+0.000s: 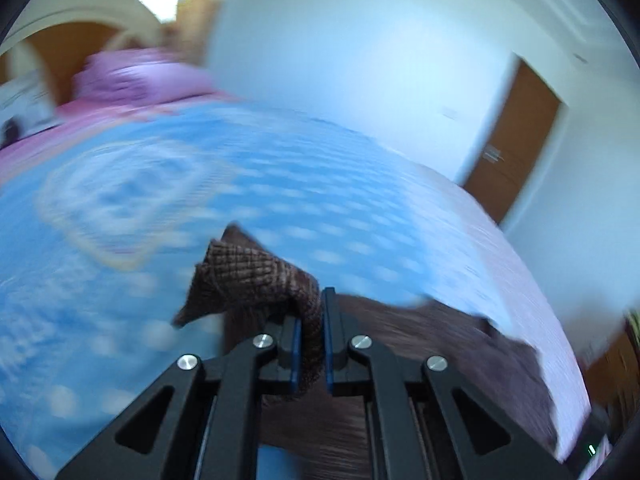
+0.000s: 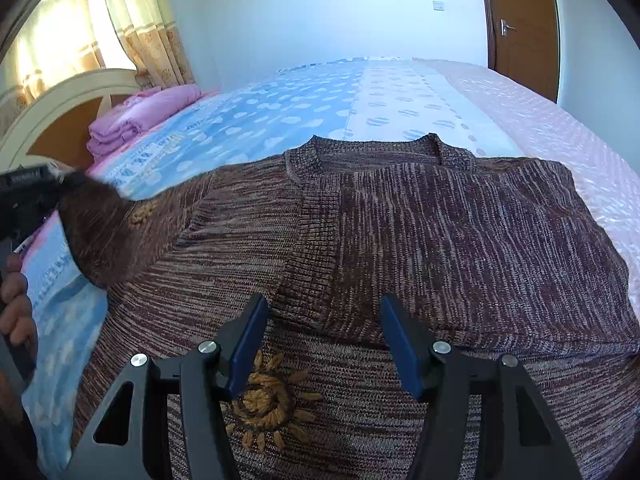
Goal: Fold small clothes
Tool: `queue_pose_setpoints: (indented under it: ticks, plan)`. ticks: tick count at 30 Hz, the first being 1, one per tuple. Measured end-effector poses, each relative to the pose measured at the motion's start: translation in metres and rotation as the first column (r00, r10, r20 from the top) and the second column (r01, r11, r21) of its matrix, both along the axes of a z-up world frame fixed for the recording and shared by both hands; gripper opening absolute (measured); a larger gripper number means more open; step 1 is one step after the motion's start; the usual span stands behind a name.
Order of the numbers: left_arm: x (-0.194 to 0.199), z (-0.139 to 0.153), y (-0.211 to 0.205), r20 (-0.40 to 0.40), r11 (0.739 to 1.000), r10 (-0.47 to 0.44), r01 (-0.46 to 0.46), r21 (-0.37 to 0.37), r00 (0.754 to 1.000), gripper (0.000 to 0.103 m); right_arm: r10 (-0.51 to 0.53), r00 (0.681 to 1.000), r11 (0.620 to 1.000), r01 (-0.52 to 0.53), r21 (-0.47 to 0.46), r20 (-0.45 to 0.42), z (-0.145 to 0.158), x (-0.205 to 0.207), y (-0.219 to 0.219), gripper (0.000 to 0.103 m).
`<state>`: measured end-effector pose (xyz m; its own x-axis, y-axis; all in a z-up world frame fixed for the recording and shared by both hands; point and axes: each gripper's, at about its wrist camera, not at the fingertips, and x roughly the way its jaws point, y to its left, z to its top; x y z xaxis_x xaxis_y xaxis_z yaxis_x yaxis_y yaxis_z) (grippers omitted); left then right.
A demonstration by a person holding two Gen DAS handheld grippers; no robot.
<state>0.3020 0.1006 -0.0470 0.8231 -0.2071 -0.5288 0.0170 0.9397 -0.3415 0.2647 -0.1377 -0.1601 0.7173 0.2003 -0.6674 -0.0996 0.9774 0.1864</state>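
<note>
A brown knitted sweater (image 2: 400, 240) with embroidered yellow suns lies spread on the bed, its right side folded in over the middle. My left gripper (image 1: 311, 320) is shut on the sweater's left sleeve (image 1: 248, 276) and holds it lifted; the view is blurred by motion. The same sleeve (image 2: 96, 236) shows raised at the left of the right wrist view, with the left gripper (image 2: 28, 200) behind it. My right gripper (image 2: 324, 336) is open and empty, hovering just above the sweater's lower middle, near an embroidered sun (image 2: 264, 404).
The bed has a blue dotted sheet (image 2: 280, 112) with a pink part (image 2: 560, 128) on the right. Folded purple bedding (image 2: 136, 120) lies by the cream headboard (image 2: 60, 92). A brown door (image 2: 520, 20) and curtains (image 2: 132, 20) stand behind.
</note>
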Motion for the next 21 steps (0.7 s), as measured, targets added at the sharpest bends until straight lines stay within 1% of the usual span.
queue_pose_setpoints:
  ticks: [2, 3, 5, 6, 8, 10, 11, 12, 13, 14, 15, 17, 18, 19, 21]
  plan:
    - [0.000, -0.004, -0.032, -0.012, 0.996, -0.084, 0.085, 0.014, 0.996, 0.009, -0.004, 1.000, 0.999, 0.004, 0.046, 0.005, 0.000, -0.001, -0.007, 0.060]
    - [0.000, -0.010, -0.052, -0.035, 0.991, -0.126, 0.127, 0.028, 0.991, 0.009, -0.009, 1.000, 0.997, 0.009, 0.071, 0.006, -0.001, -0.002, -0.011, 0.060]
    - [0.002, -0.024, -0.074, -0.082, 0.984, -0.165, 0.170, 0.052, 0.983, 0.009, -0.017, 1.000, 0.995, 0.016, 0.101, 0.006, -0.001, -0.002, -0.015, 0.060]
    - [0.004, -0.036, -0.085, -0.123, 0.980, -0.177, 0.187, 0.067, 0.976, 0.009, -0.018, 1.000, 0.994, 0.017, 0.109, 0.005, -0.001, -0.002, -0.016, 0.060]
    - [0.006, -0.050, -0.095, -0.181, 0.976, -0.187, 0.203, 0.075, 0.966, 0.009, -0.018, 1.000, 0.994, 0.017, 0.110, 0.005, -0.001, -0.003, -0.016, 0.060]
    - [0.008, -0.064, -0.096, -0.237, 0.973, -0.187, 0.213, 0.089, 0.953, 0.010, -0.018, 1.000, 0.994, 0.018, 0.108, 0.004, -0.001, -0.002, -0.016, 0.060]
    - [0.006, -0.067, -0.094, -0.253, 0.972, -0.193, 0.220, 0.082, 0.948, 0.010, -0.018, 1.000, 0.994, 0.018, 0.109, 0.003, -0.001, -0.002, -0.016, 0.060]
    - [0.003, -0.065, -0.089, -0.253, 0.972, -0.206, 0.227, 0.059, 0.945, 0.014, -0.018, 1.000, 0.994, 0.018, 0.112, 0.004, -0.001, -0.002, -0.016, 0.060]
    - [0.000, -0.062, -0.088, -0.249, 0.971, -0.214, 0.232, 0.049, 0.945, 0.018, -0.018, 1.000, 0.993, 0.018, 0.117, 0.004, -0.001, -0.002, -0.017, 0.060]
    - [-0.007, -0.059, -0.083, -0.246, 0.971, -0.218, 0.236, 0.046, 0.944, 0.036, -0.018, 1.000, 0.993, 0.017, 0.121, 0.004, -0.001, -0.002, -0.017, 0.060]
    - [-0.014, -0.057, -0.078, -0.242, 0.971, -0.213, 0.232, 0.052, 0.947, 0.066, -0.018, 1.000, 0.992, 0.017, 0.122, 0.003, -0.001, -0.002, -0.017, 0.060]
    - [-0.033, -0.052, -0.057, -0.197, 0.986, -0.147, 0.160, 0.052, 0.969, 0.092, -0.018, 1.000, 0.993, 0.018, 0.119, 0.002, -0.001, -0.002, -0.017, 0.060]
    - [-0.046, -0.049, -0.043, -0.156, 0.994, -0.087, 0.095, 0.045, 0.984, 0.092, -0.019, 1.000, 0.993, 0.019, 0.114, -0.001, -0.001, -0.001, -0.016, 0.060]
    - [-0.049, -0.051, -0.034, -0.141, 0.998, -0.043, 0.050, 0.047, 0.989, 0.092, -0.018, 1.000, 0.994, 0.018, 0.110, -0.003, -0.001, -0.001, -0.016, 0.060]
    - [-0.059, -0.059, -0.019, -0.131, 0.998, 0.032, -0.025, 0.051, 0.991, 0.092, -0.019, 1.000, 0.995, 0.020, 0.097, -0.009, -0.001, 0.001, -0.014, 0.060]
